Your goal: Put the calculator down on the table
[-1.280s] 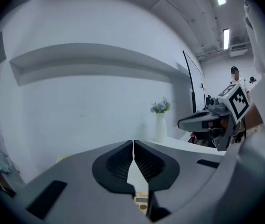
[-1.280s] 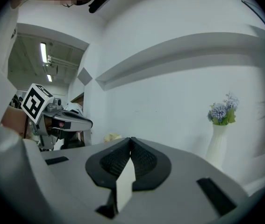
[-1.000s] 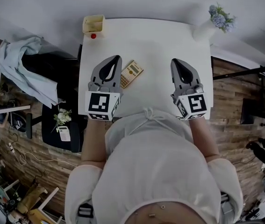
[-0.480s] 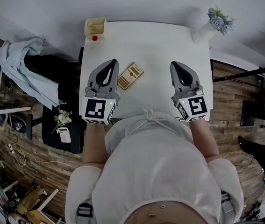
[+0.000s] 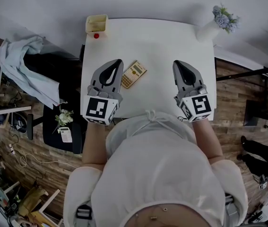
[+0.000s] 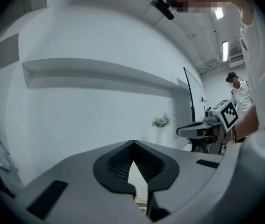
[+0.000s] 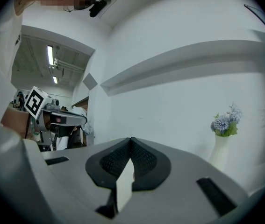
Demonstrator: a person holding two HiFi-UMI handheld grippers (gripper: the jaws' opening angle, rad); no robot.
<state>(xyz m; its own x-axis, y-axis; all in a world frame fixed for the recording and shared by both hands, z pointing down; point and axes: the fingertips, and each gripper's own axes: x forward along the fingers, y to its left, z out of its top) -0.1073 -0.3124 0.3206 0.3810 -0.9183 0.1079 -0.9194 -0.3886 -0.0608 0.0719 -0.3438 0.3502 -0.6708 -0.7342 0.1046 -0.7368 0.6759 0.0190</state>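
Calc (image 5: 134, 74) lies flat on table (image 5: 162, 39), mid-frame; left gripper (image 5: 116, 61) & right gripper (image 5: 177, 63) jaws together, empty. We back off w/o nudging it.

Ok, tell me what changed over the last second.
Almost nothing: the left gripper edged slightly back toward the person. Nothing was gripped or released. The calculator stays flat on the table, the right gripper holds still, and both grippers remain shut and empty.

Left hand-held gripper (image 6: 133, 143), jaws together; flower vase (image 6: 161, 123) beyond
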